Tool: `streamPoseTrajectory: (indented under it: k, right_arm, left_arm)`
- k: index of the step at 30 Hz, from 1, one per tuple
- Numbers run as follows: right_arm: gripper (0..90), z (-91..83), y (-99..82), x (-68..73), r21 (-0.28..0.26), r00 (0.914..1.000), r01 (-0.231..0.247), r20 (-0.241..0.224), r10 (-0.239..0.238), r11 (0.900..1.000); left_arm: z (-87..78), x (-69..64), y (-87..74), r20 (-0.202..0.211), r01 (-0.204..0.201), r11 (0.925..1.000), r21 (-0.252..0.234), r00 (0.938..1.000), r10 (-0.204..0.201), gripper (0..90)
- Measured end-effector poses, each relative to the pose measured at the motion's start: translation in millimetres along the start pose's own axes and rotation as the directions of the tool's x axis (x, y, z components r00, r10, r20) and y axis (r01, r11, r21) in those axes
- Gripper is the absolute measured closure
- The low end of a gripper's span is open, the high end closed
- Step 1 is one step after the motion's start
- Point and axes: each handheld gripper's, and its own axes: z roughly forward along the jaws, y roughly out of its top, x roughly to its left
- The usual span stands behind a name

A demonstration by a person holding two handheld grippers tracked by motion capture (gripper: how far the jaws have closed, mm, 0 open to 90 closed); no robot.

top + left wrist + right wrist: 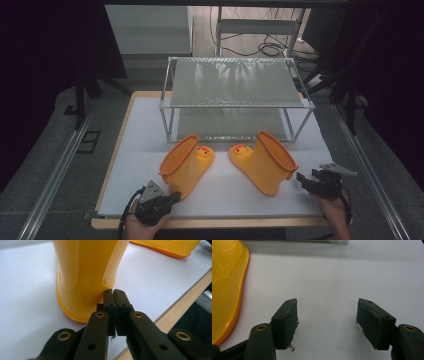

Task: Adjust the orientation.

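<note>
Two yellow rubber boots with duck faces on the toes stand upright on the white table top (145, 130), toes turned toward each other. My left gripper (174, 197) is shut with nothing between its jaws; its tips (115, 293) sit right at the heel of the left boot (186, 165) (82, 277). Whether they touch the heel I cannot tell. My right gripper (306, 179) is open and empty (327, 308), low over the table just right of the right boot (265, 161), whose glossy side (224, 285) fills the left edge of the right gripper view.
A two-level metal rack (235, 90) with mesh shelves stands behind the boots at the table's far side. The table's wooden front edge (180, 312) runs close beside my left gripper. The right boot's sole (170, 248) lies beyond the left boot.
</note>
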Motion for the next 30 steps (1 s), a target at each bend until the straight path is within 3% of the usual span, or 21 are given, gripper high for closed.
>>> streamPoseTrajectory:
  k: [5,8,10,13,18,25,28,30]
  right_arm:
    - [33.0,0.2,-0.3,-0.2,-0.003,1.0,-0.002,0.0,0.002,1.0]
    - [33.0,0.1,-0.2,-0.5,-0.005,1.0,-0.002,-0.002,0.002,1.0]
    - [33.1,-0.3,-0.1,-0.9,-0.007,1.0,-0.003,-0.006,0.003,1.0]
    - [33.2,-0.4,0.1,-0.7,-0.008,1.0,-0.004,-0.008,0.004,1.0]
    - [33.6,-0.4,0.7,2.3,-0.012,0.9997,0.011,-0.02,-0.012,0.9999]
    - [34.9,-0.5,0.3,2.8,-0.013,0.998,0.037,-0.051,-0.037,0.9992]
    - [36.4,-1.2,0.5,2.5,-0.015,0.9977,0.037,-0.057,-0.037,0.9992]
    - [38.7,-1.8,0.7,2.4,-0.014,0.9969,0.041,-0.067,-0.042,0.9991]
  left_arm:
    - [-4.8,2.8,-4.1,0.031,-0.01,0.9998,0.019,0.9995,0.01,72.7]
    - [-15.9,14.3,-11.4,0.026,0.014,0.9998,0.017,0.9996,-0.014,65.3]
    - [-25.2,26.2,-14.5,-0.009,0.035,0.9994,-0.001,0.9993,-0.035,59.3]
    - [-33.3,44.6,-10.6,-0.03,0.077,0.997,-0.003,0.9966,-0.077,55.8]
    - [-27.6,64.0,6.2,-0.047,0.096,0.9954,0.0,0.9943,-0.095,52.3]
    - [-17.3,74.9,26.2,-0.032,0.108,0.9936,0.032,0.9937,-0.107,47.4]
    - [-14.9,74.8,28.4,-0.057,0.107,0.9942,0.013,0.9927,-0.106,47.5]
    - [-13.7,75.0,26.7,-0.045,0.112,0.9935,0.02,0.9928,-0.111,47.5]
